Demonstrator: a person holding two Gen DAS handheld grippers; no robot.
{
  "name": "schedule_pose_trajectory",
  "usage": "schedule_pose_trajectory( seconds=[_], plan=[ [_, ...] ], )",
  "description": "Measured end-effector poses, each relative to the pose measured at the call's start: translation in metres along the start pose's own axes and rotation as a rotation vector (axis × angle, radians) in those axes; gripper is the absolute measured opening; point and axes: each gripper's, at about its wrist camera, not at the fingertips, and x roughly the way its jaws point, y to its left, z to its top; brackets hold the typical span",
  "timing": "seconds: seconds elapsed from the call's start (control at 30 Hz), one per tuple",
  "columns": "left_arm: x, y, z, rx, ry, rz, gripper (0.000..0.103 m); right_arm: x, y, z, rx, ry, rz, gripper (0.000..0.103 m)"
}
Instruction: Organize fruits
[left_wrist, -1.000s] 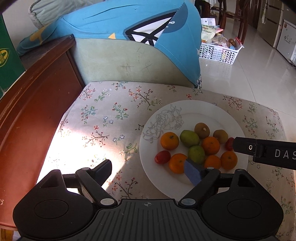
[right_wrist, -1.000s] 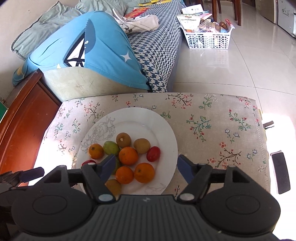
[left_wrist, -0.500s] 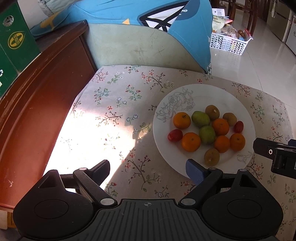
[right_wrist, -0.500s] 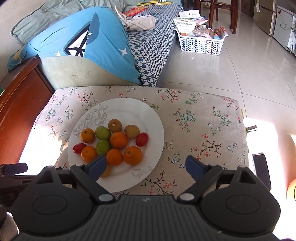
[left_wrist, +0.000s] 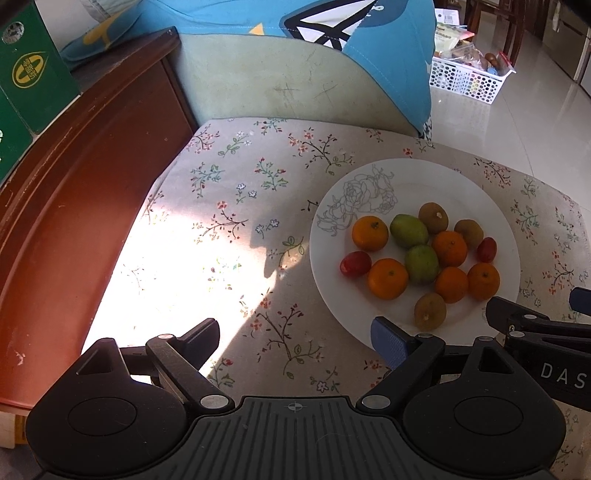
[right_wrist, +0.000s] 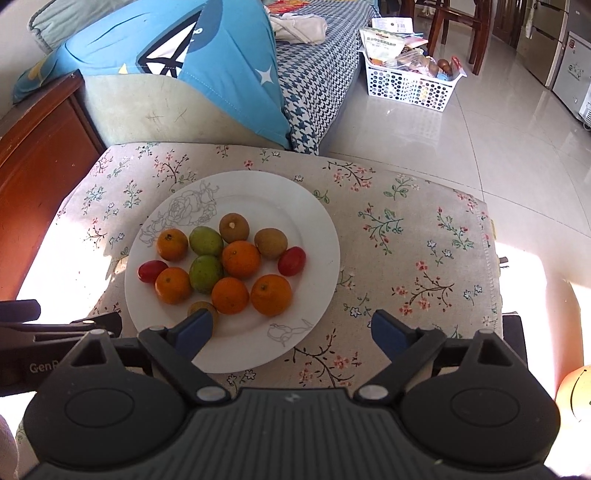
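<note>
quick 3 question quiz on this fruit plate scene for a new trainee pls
1. How many oranges lie on the white plate?
2. True or false: the right gripper is closed on a kiwi.
3. Which sits nearest the rose drawing on the plate: (a) a cherry tomato, (b) the orange at the far left of the pile, (c) the white basket?

Key
1. Five.
2. False: its jaws stand wide apart with nothing between them, as do those of the left gripper.
3. b.
</note>
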Motion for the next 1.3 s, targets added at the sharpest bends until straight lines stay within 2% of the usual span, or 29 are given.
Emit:
schedule_pose_trajectory(
  seconds=[0.8,1.3],
  plan=[
    [0.010,0.000,-0.002,0.021,0.017,0.073,0.090,0.012,0.013,-0.005,-0.041,0.021,-0.038,0.092],
    [0.011,0.006,-0.013,0.056,0.021,0.102,0.090,0.016,0.029,-0.016,-0.139,0.023,-0.031,0.093]
  ],
)
